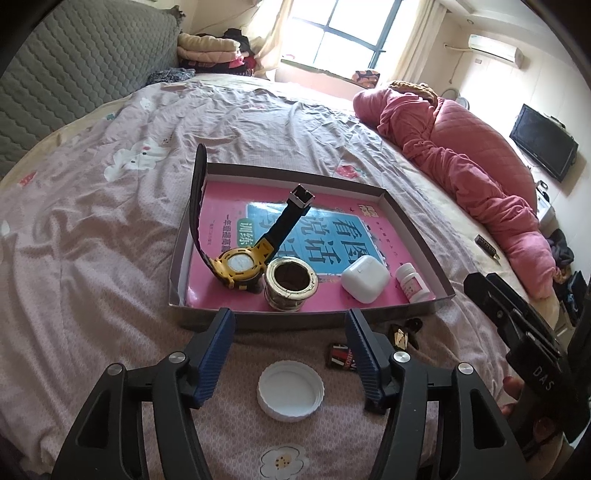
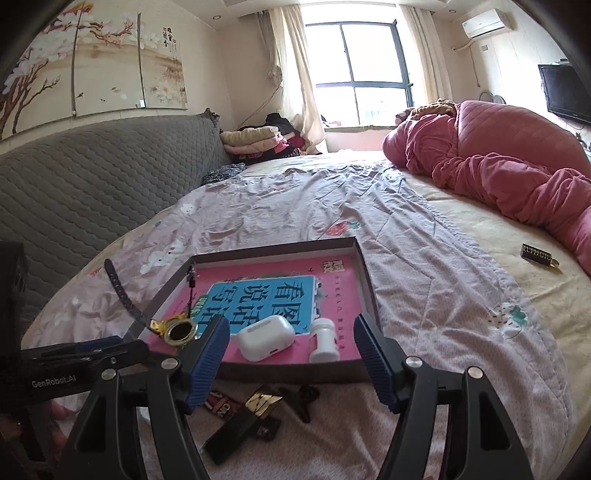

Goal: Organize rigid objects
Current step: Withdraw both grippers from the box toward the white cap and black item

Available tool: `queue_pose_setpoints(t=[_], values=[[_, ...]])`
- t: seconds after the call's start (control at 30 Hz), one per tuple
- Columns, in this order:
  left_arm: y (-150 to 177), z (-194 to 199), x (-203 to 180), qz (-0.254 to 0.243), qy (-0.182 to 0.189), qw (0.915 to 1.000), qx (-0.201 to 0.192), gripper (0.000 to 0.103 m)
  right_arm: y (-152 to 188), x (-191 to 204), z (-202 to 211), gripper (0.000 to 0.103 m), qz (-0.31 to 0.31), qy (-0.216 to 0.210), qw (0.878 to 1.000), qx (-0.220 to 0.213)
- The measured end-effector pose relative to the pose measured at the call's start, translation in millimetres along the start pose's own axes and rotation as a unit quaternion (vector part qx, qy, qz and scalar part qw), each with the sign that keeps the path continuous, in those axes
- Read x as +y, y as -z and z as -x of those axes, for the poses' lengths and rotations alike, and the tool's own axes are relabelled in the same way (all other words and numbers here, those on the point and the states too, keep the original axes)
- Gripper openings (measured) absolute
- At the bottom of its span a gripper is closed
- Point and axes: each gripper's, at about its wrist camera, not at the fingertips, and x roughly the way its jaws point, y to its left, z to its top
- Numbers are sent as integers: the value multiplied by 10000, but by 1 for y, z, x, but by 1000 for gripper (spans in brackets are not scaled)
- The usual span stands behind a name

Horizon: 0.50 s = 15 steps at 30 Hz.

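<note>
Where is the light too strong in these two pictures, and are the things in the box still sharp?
Left wrist view: the window is blown out white, while the watch and white case in the box stay sharp. Right wrist view: the window glares too; straight edges bend near the rim.
</note>
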Motion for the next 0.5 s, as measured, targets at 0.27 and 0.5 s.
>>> queue_pose_setpoints(t=[0.27,0.5], values=[[4,6,1,5,-31,10000,17,65,14,10,3,69,-83,-236,9994,238],[10,12,3,-2,-105,9999,61,65,21,18,5,69,-108,-284,9988,392]])
